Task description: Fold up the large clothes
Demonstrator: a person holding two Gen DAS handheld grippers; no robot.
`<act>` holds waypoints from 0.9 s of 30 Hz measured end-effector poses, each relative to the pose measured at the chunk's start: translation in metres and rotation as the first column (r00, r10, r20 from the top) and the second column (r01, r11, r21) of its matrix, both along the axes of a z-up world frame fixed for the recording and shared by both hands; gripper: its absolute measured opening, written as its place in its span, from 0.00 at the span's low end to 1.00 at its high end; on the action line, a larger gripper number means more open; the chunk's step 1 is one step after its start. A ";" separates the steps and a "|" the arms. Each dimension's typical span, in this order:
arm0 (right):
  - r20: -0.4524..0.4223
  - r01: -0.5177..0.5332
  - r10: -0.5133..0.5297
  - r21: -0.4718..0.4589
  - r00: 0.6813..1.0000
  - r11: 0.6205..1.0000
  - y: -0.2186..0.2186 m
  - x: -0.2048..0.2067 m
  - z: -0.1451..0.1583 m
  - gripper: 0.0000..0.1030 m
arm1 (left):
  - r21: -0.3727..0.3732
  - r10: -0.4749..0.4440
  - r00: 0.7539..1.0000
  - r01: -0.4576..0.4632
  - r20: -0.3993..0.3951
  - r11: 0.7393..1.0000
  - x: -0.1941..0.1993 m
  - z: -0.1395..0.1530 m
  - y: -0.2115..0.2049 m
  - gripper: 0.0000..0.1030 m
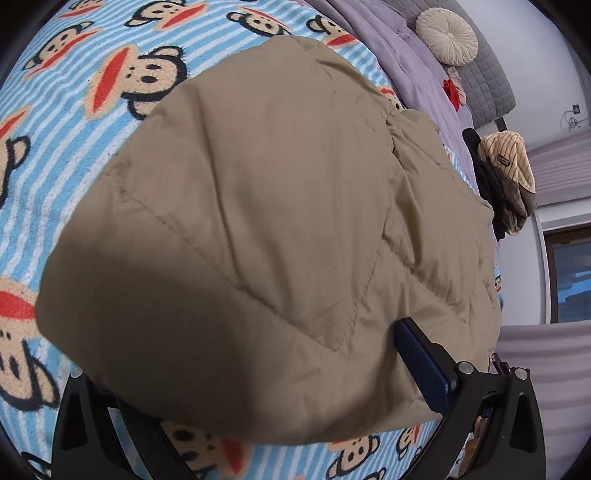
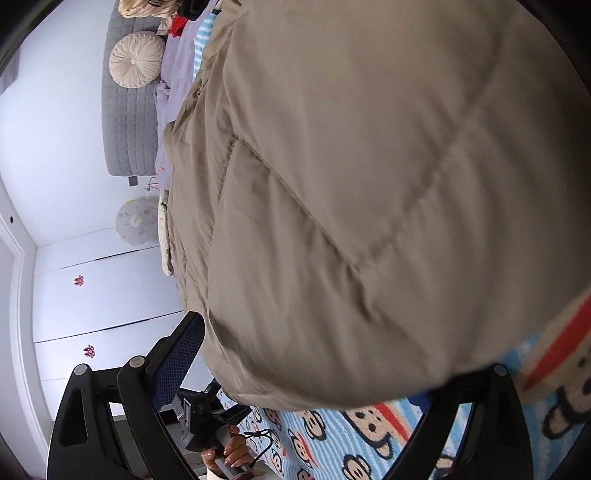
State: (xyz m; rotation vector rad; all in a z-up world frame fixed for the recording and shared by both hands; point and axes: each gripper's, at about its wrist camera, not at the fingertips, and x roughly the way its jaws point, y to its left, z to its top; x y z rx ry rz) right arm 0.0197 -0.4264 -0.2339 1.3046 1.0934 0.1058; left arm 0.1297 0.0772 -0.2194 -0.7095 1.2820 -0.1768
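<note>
A large tan quilted jacket (image 1: pixel 277 229) lies on a bed covered by a blue striped blanket with cartoon monkeys (image 1: pixel 74 122). In the left wrist view my left gripper (image 1: pixel 266 373) sits at the jacket's near edge; its right blue-padded finger (image 1: pixel 421 362) shows, the left finger is hidden under the fabric. In the right wrist view the jacket (image 2: pixel 369 184) fills the frame and drapes between the fingers of my right gripper (image 2: pixel 306 373); the left blue-padded finger (image 2: pixel 177 358) shows, the right one is mostly covered. The other hand-held gripper (image 2: pixel 207 417) shows below.
A grey quilted headboard (image 1: pixel 484 74) with a round cream cushion (image 1: pixel 447 33) and lilac bedding (image 1: pixel 402 62) lie at the bed's far end. A pile of clothes (image 1: pixel 506 177) sits at the bed's edge. White wardrobe doors (image 2: pixel 103 295) stand beside the bed.
</note>
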 end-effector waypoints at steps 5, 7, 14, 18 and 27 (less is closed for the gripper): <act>0.005 0.037 -0.037 0.010 0.999 0.999 0.001 0.014 -0.011 0.93 | 0.031 0.096 0.995 -0.096 -0.020 0.995 0.016 -0.011 -0.009 1.00; -0.012 0.068 -0.068 0.024 0.998 0.997 0.000 0.014 -0.014 0.93 | 0.078 0.116 0.993 -0.114 -0.027 0.990 0.019 -0.010 -0.015 0.96; -0.045 0.151 -0.148 0.067 0.988 0.986 0.000 0.006 -0.010 0.51 | 0.101 0.022 0.997 -0.029 0.069 0.994 0.022 0.023 -0.026 0.27; -0.021 0.138 -0.137 0.063 0.990 0.988 0.004 0.006 0.002 0.28 | 0.102 -0.031 0.991 0.017 0.131 0.995 0.019 0.049 -0.022 0.20; 0.000 0.020 -0.020 0.081 1.000 0.997 0.006 -0.023 0.031 0.23 | 0.081 -0.070 0.984 0.057 0.167 0.995 -0.038 0.088 -0.014 0.20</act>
